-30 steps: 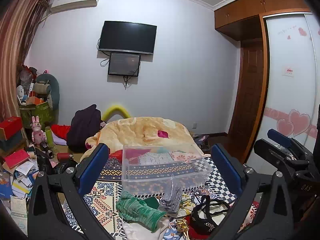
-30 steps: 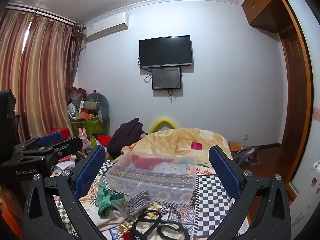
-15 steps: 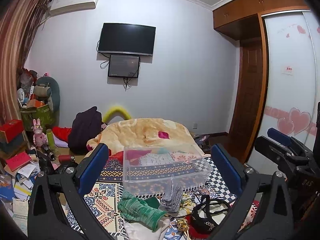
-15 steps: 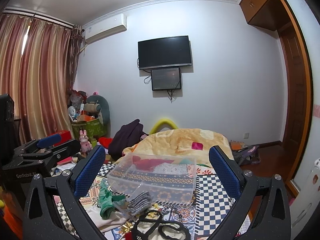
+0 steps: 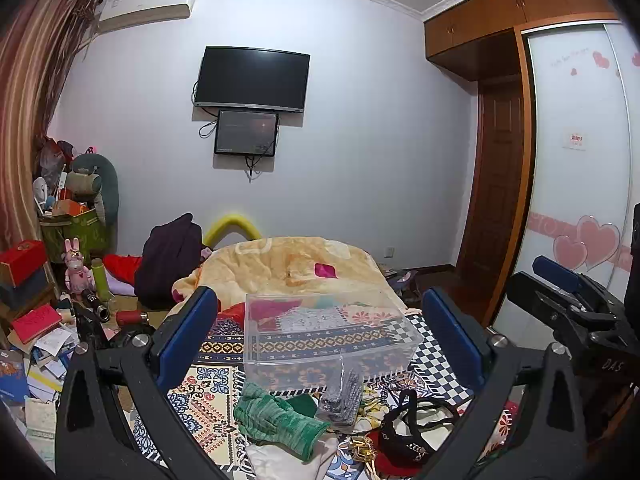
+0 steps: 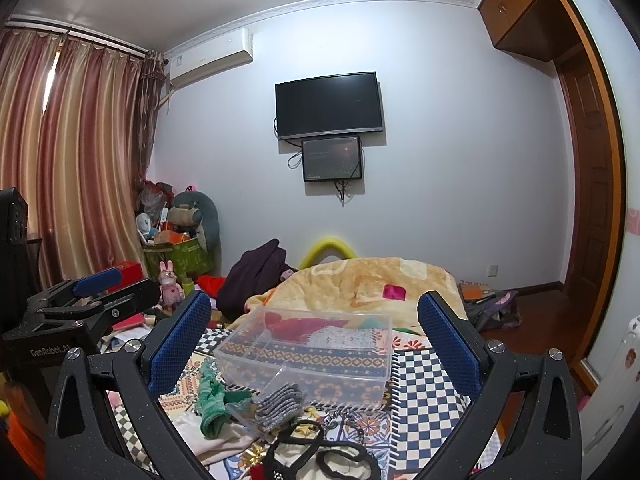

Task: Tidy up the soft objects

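A clear plastic bin [image 5: 328,336] stands on the patterned bedspread [image 5: 216,392], seen also in the right wrist view [image 6: 308,356]. In front of it lie a green knit piece [image 5: 276,420], a grey folded sock bundle in a clear sleeve [image 5: 344,392], a black strappy item [image 5: 412,428] and white cloth [image 5: 280,460]. The right wrist view shows the green piece [image 6: 212,400], the grey bundle [image 6: 280,404] and the black item [image 6: 320,456]. My left gripper [image 5: 320,332] and right gripper [image 6: 314,340] are both open and empty, held above the bed short of the bin.
An orange blanket [image 5: 296,264] is heaped behind the bin, with a dark garment [image 5: 168,256] to its left. Boxes, books and toys [image 5: 36,320] clutter the floor at left. A wardrobe [image 5: 580,180] stands at right. A TV [image 5: 252,76] hangs on the far wall.
Both views have shifted only slightly; the scene sits a touch lower in the left wrist view. Both grippers stay open and nothing on the bed has moved.
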Motion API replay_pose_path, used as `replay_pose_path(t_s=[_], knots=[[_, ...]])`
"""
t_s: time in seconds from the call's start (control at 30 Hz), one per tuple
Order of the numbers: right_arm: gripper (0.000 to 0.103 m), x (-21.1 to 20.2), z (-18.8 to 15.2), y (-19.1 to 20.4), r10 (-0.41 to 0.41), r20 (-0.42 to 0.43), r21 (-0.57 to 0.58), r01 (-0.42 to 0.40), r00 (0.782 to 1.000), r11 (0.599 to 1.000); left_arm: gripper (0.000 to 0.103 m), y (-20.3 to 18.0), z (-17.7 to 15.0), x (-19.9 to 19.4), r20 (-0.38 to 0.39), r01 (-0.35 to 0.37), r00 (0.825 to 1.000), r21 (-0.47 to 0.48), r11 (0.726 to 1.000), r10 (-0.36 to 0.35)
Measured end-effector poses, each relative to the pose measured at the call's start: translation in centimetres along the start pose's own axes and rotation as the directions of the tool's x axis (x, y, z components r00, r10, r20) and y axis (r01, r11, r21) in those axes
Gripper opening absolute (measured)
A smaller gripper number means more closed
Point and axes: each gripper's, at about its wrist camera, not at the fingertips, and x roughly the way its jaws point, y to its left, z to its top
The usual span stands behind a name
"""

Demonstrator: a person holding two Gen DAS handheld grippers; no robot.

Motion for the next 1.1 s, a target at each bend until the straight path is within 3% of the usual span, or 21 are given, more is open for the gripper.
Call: replay_pose_path(t_s=[1.1], knots=[[0.103, -0.34, 0.18, 0.20, 0.004, 0.004, 0.001, -0.004, 1.000, 1.000, 0.103, 0.17, 0.08, -0.64, 0.015, 0.013, 1.000, 0.017, 1.000, -0.013]])
